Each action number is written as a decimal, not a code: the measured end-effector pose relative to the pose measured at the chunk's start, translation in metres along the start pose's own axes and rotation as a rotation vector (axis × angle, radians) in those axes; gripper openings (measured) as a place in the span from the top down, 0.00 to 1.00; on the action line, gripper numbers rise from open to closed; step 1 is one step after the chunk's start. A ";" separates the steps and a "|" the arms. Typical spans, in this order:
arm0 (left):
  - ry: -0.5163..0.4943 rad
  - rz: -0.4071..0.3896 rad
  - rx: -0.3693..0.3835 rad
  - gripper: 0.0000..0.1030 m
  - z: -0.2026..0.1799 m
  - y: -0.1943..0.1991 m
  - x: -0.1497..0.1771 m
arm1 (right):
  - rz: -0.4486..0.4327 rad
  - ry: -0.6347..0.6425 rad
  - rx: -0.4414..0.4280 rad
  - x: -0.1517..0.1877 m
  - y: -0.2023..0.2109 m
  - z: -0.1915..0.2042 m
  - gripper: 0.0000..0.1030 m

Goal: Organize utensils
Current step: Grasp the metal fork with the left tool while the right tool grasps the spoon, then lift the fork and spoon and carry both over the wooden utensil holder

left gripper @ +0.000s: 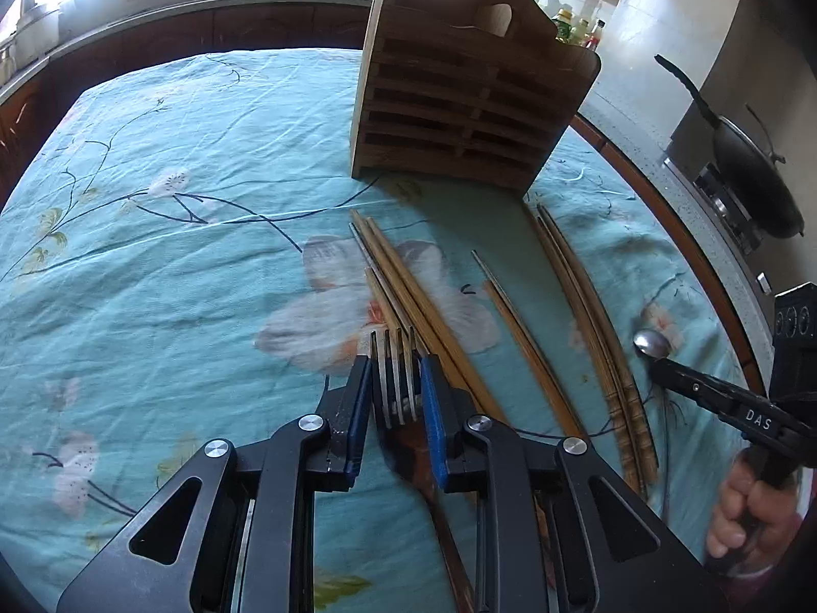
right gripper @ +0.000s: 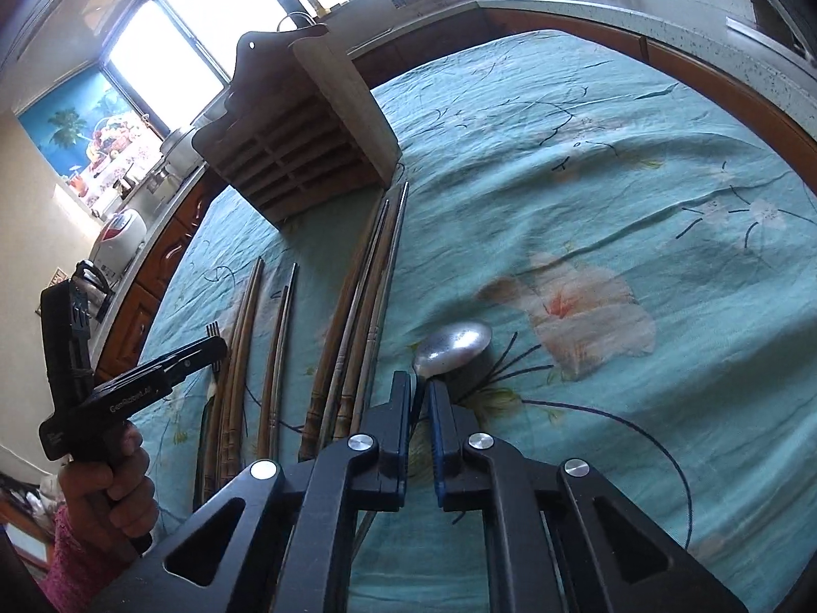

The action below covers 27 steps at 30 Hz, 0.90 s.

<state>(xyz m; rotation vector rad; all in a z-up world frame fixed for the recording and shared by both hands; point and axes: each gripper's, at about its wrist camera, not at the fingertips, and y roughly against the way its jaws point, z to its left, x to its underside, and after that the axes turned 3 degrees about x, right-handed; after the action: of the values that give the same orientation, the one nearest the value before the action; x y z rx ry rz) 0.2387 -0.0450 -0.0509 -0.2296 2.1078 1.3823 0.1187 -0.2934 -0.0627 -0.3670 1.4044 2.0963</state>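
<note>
My left gripper [left gripper: 395, 378] is shut on a metal fork [left gripper: 394, 383] with a wooden handle, tines pointing forward above the cloth. My right gripper [right gripper: 419, 383] is shut on a metal spoon [right gripper: 452, 347] by its neck; the bowl sticks out ahead. The spoon also shows in the left wrist view [left gripper: 651, 343]. A wooden slatted utensil holder [left gripper: 459, 102] stands at the far side of the table, also in the right wrist view [right gripper: 301, 153]. Several chopsticks [left gripper: 408, 296] lie on the cloth between the grippers and the holder; they show in the right wrist view [right gripper: 367, 296] too.
The table has a teal floral cloth [left gripper: 153, 255]. A black wok [left gripper: 750, 173] sits on a stove at the right. Kitchen counters [right gripper: 613, 5] and a window lie beyond the table. A white appliance [right gripper: 120, 240] stands at the left counter.
</note>
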 end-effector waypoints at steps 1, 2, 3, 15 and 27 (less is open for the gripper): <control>-0.003 -0.004 -0.005 0.83 0.000 0.001 0.001 | -0.002 0.002 -0.003 0.000 0.001 0.001 0.95; -0.003 -0.009 -0.006 0.85 0.000 0.004 0.002 | -0.007 0.005 -0.004 -0.001 0.003 0.002 0.96; -0.001 -0.014 -0.007 0.89 0.000 0.006 0.003 | -0.016 0.009 -0.008 -0.001 0.005 0.003 0.96; 0.017 -0.140 -0.005 0.99 -0.001 0.069 0.004 | -0.120 0.088 -0.062 -0.019 0.040 0.035 0.98; -0.021 -0.292 -0.056 0.99 -0.011 0.117 -0.020 | -0.258 0.160 -0.052 -0.046 0.072 0.058 0.98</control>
<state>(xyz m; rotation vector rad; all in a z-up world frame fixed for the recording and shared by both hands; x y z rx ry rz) 0.1979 -0.0063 0.0543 -0.5211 1.9295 1.2626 0.1168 -0.2745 0.0385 -0.7120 1.3145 1.9292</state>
